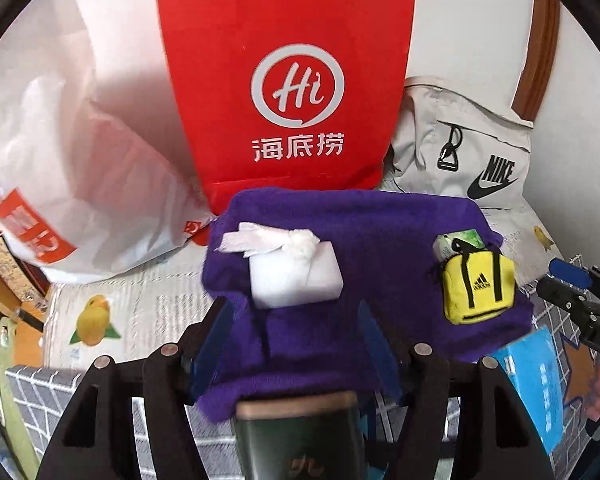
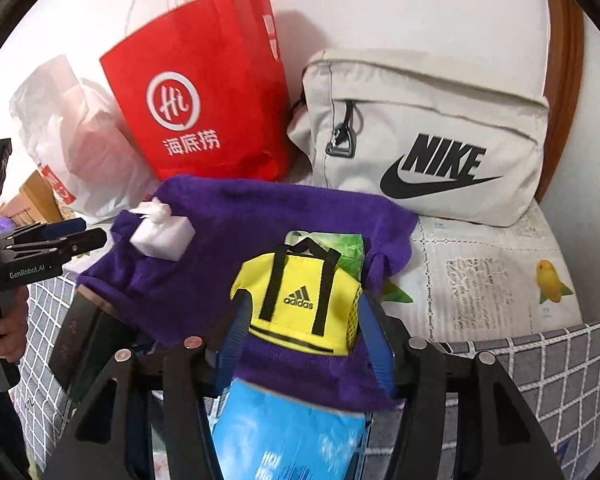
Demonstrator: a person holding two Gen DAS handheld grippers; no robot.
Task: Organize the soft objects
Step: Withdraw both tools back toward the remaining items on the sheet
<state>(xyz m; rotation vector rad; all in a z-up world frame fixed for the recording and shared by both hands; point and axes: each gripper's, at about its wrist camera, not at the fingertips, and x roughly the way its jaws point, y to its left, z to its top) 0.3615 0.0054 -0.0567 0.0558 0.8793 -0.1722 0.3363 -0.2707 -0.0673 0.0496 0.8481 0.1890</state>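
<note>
The purple towel (image 2: pixel 260 216) lies spread on the bed, with a small yellow Adidas bag (image 2: pixel 300 300) and a white tissue pack (image 1: pixel 296 276) resting on it. The right gripper (image 2: pixel 304 340) stands apart, its fingers either side of the little bag — light, squashy fabric, best pinched across its body. The left gripper (image 1: pixel 296 332) is apart too, over the towel's near edge.
</note>
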